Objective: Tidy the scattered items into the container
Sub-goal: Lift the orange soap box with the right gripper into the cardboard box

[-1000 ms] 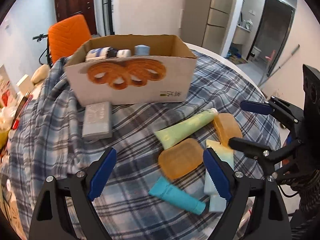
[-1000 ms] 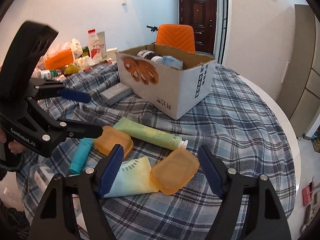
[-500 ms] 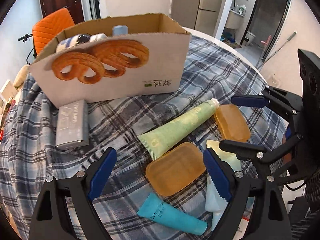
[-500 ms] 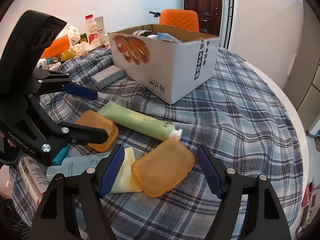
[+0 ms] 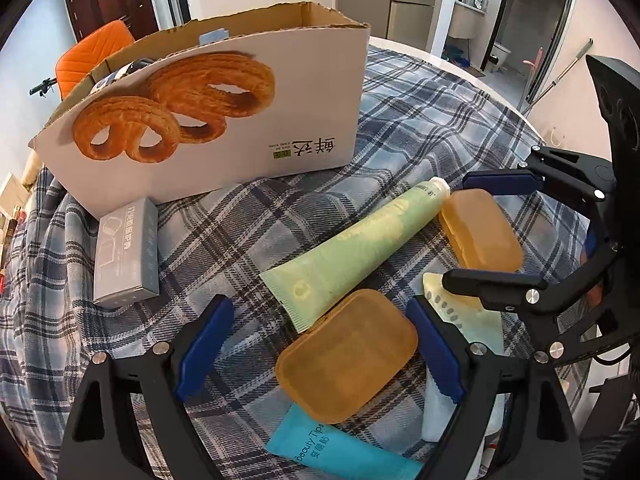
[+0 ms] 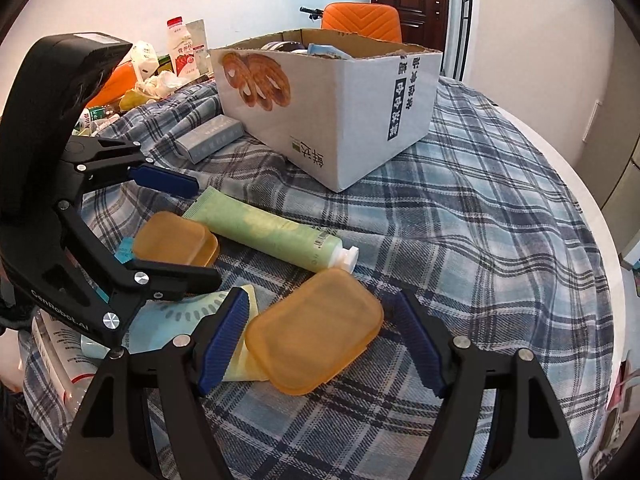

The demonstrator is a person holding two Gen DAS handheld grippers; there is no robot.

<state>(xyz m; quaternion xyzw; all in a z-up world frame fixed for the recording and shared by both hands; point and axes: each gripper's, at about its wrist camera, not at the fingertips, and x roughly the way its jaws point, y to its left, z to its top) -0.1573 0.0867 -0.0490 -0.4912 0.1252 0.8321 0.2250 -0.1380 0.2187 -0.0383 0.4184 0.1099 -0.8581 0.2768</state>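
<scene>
A cardboard box (image 5: 224,120) with a pastry print stands on the plaid cloth; it also shows in the right wrist view (image 6: 336,92). My left gripper (image 5: 316,344) is open around one orange soap case (image 5: 348,356), low over the cloth. My right gripper (image 6: 320,340) is open around the other orange soap case (image 6: 316,332), which also shows in the left wrist view (image 5: 480,232). A green tube (image 5: 356,248) lies between the cases. A teal tube (image 5: 340,448), a pale yellow tube (image 6: 192,316) and a grey carton (image 5: 126,252) lie nearby.
The box holds several items (image 6: 324,49). An orange chair (image 6: 362,20) stands behind the table. Bottles and bags (image 6: 176,60) clutter the far left. The white round table edge (image 6: 592,208) runs along the right.
Both grippers have moved forward and down toward the items. Each orange soap case now sits between a gripper's open fingers. The box looms closer.
</scene>
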